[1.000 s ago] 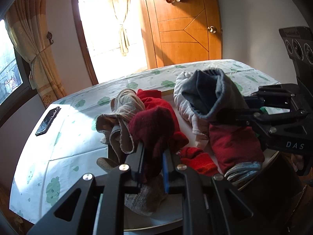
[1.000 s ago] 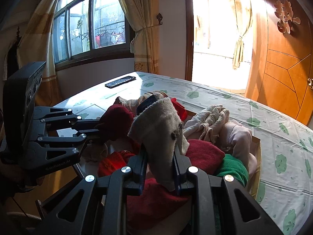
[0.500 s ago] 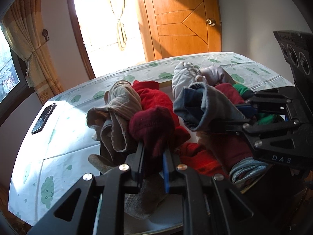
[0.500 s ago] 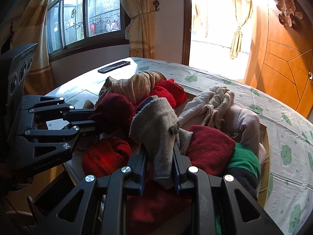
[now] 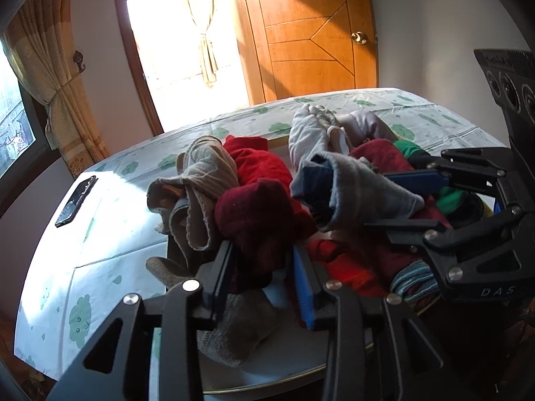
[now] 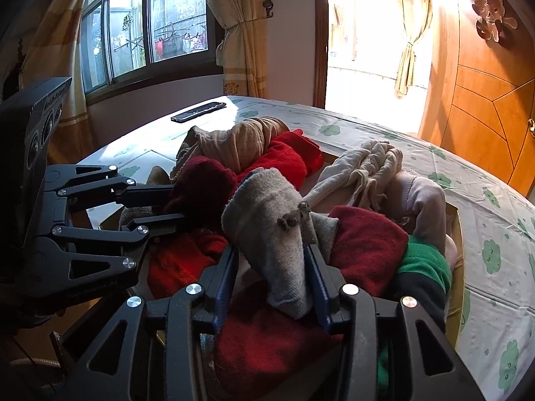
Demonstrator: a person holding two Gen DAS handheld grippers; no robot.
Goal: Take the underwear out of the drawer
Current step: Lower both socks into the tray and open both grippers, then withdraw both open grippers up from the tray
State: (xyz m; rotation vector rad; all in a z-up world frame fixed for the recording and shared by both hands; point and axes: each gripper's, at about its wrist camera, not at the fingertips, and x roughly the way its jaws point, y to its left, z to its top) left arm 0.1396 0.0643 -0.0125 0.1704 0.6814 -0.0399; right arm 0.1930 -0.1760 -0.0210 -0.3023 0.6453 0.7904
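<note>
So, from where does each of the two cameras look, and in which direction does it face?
Left wrist: sits on the left gripper, faces the wooden door; own fingers clamp a dark red garment; the right gripper enters from the right.
Right wrist: sits on the right gripper, faces the window; own fingers clamp a grey garment; the left gripper enters from the left.
Shared: both garments, the phone.

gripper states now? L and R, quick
Left gripper: closed on the dark red garment.
Right gripper: closed on the grey garment.
</note>
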